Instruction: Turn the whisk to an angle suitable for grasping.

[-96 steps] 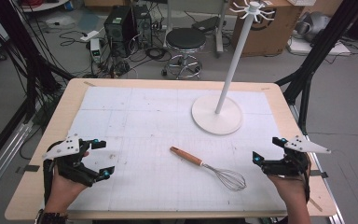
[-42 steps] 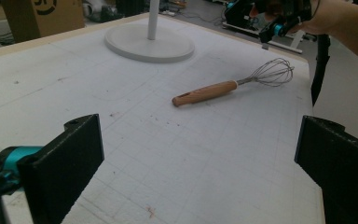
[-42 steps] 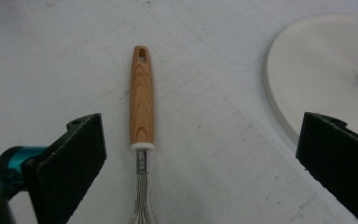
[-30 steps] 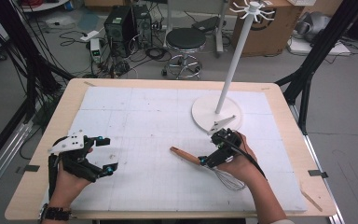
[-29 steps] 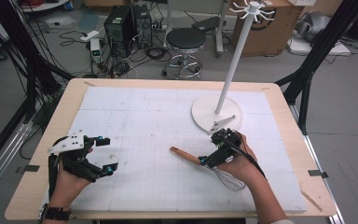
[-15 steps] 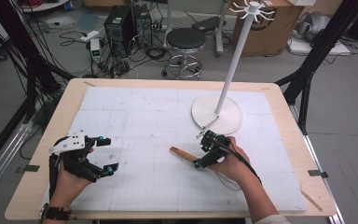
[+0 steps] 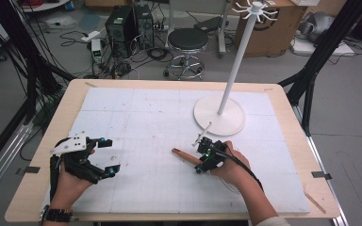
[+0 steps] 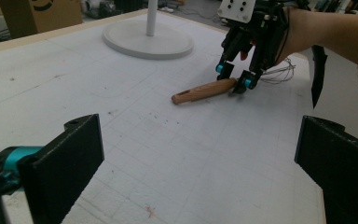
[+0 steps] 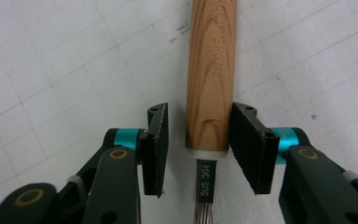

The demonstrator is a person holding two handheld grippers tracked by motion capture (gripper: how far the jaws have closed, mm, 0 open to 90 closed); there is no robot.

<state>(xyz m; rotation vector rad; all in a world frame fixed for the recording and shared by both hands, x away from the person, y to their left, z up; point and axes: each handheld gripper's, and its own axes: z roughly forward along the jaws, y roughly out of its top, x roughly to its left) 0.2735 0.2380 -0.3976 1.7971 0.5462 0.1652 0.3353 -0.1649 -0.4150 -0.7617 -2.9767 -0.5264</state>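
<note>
High view: whisk (image 7: 185, 155) wires hand-hidden

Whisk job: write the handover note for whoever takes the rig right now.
Right claw: open, jaws straddling the lower end of the whisk's wooden handle, right pad close against the wood, a gap at the left pad; not clamped yet.
Left claw: open, holding nothing, resting near the table's left edge.
Whisk: lying flat on the white mat, wires toward the person, handle pointing away to the left.
White stand: upright at the far right of the mat, hooks at the top bare.
Done: right claw lined up on the handle.
Left: close on the handle, lift the whisk; probably hang it on the stand.
</note>
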